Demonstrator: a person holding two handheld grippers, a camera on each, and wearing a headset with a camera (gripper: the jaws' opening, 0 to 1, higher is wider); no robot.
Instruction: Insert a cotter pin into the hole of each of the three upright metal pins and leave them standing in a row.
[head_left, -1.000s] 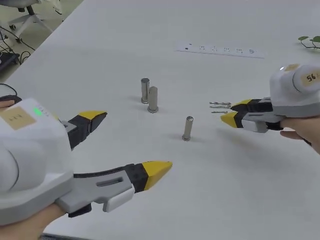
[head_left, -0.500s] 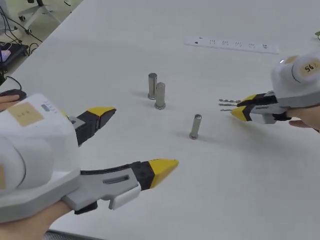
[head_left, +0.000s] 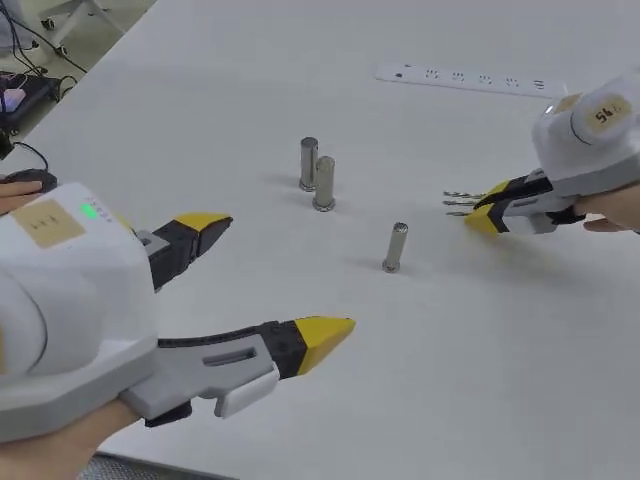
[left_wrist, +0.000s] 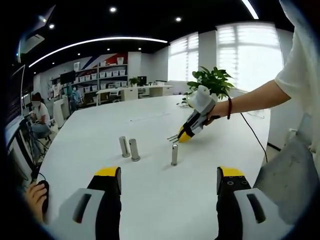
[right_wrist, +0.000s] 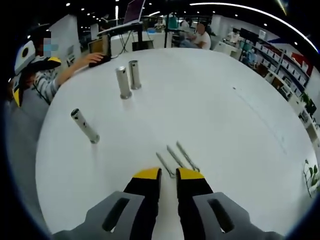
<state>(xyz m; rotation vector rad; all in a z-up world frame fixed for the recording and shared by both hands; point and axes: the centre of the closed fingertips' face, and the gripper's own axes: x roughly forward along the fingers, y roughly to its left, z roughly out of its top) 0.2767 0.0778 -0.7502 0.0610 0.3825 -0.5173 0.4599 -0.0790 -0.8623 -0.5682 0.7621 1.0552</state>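
Lying flat on the smooth white table (head_left: 520, 380), three thin wire cotter pins (right_wrist: 176, 157) sit just ahead of the right gripper (right_wrist: 168, 175), its jaws nearly together, seemingly empty; three cylindrical metal pins (head_left: 324, 184) stand nearby; the left gripper (head_left: 265, 276) gapes wide.

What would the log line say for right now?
left gripper: open | right gripper: narrowly open at cotter pins | metal pins: three upright, unpinned

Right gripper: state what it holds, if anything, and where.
Nothing, it seems: the right gripper has its fingers slightly apart at the near ends of three cotter pins on the table.
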